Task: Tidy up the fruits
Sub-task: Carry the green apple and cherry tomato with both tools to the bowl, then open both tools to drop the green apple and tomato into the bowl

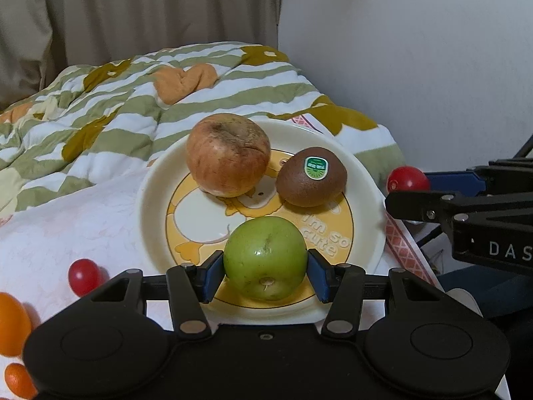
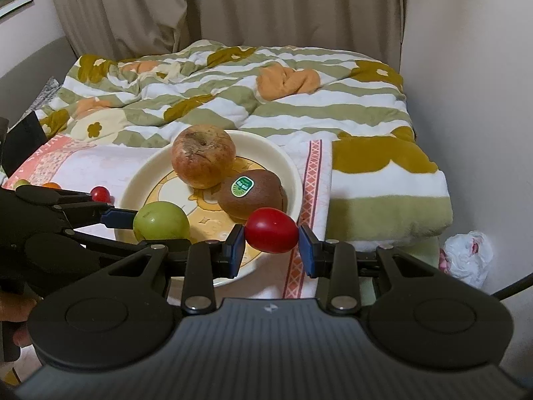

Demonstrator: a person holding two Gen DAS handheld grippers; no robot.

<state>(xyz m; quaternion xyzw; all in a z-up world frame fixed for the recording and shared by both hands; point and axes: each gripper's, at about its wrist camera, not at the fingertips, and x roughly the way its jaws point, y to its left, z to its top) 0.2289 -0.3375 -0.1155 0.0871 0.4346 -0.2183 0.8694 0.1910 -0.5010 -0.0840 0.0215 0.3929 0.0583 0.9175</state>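
Note:
A cream plate [image 1: 156,180] [image 2: 283,163] with a yellow duck print lies on a pink cloth on the bed. On it rest a reddish apple [image 1: 228,155] [image 2: 203,156] and a brown kiwi [image 1: 311,176] [image 2: 256,196] with a green sticker. My left gripper [image 1: 265,268] is shut on a green apple [image 1: 265,263] [image 2: 161,221] over the plate's near part. My right gripper [image 2: 271,245] is shut on a red cherry tomato [image 2: 271,230] [image 1: 408,179] just off the plate's near right rim.
Another red cherry tomato [image 1: 83,276] [image 2: 100,194] and orange fruits [image 1: 11,323] lie on the cloth left of the plate. A striped flowered quilt [image 2: 266,100] is bunched behind it. A white wall [image 2: 466,100] stands at the right, a white plastic bag [image 2: 466,260] below the bed edge.

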